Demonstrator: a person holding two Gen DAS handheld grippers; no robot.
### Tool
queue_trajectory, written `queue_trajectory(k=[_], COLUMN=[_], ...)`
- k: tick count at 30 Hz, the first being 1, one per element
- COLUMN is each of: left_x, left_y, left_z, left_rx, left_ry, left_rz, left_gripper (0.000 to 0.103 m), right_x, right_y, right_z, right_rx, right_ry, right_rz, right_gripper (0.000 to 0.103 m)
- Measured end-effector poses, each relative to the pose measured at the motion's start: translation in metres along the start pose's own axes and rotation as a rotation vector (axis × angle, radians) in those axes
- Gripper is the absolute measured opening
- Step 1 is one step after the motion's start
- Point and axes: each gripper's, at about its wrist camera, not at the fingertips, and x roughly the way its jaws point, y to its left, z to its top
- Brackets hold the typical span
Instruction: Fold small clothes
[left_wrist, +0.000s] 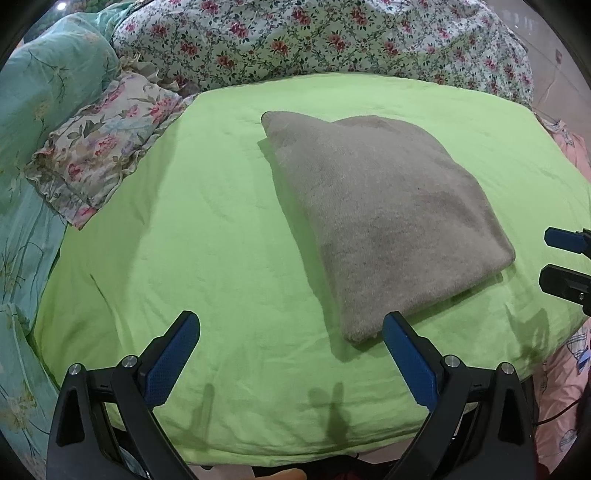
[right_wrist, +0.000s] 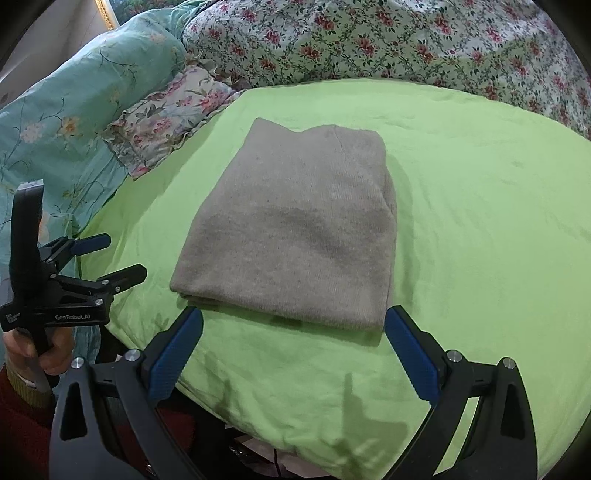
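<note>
Bed is covered by a green sheet (right_wrist: 461, 221); floral quilt (right_wrist: 369, 40) is bunched along the far edge at 12 o'clock, teal bedding (right_wrist: 74, 110) and a small floral pillow (right_wrist: 166, 122) sit at 10 o'clock. Grey knit garment (right_wrist: 295, 229) is lying mid-sheet, already folded into a compact rectangle, stacked layers visible at the near edge. Its long axis is seen running near-to-far, roughly 6 to 12 o'clock in the right wrist view, skewed toward 11–5 in the left wrist view (left_wrist: 376, 214). Right gripper (right_wrist: 293, 350) is held wide apart, nothing grasped, and is centred on the garment's near edge: garment lies dead ahead at 12 o'clock, its near corners just inside the two fingers. Left gripper (left_wrist: 291, 354) is likewise spread and empty; garment is offset to 1 o'clock, only its near corner just beside the right finger. Left gripper is also seen at 9 o'clock in the right view (right_wrist: 110, 258), off the garment's left edge. Right gripper is judged nearer and better aligned for any further half-fold along the long axis; fold looks close to complete.
</note>
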Motion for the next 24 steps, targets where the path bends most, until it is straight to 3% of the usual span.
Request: queue_trajectory(k=[24], left_x=[0.003], left_y=[-0.007], left_z=[0.014], left_rx=[0.019], left_ry=[0.006], left_rz=[0.006], left_gripper=[0.100], right_x=[0.016], right_y=[0.005], right_z=[0.013], right_rx=[-0.009], right_ry=[0.044], right_rz=[-0.005], right_gripper=[0.099])
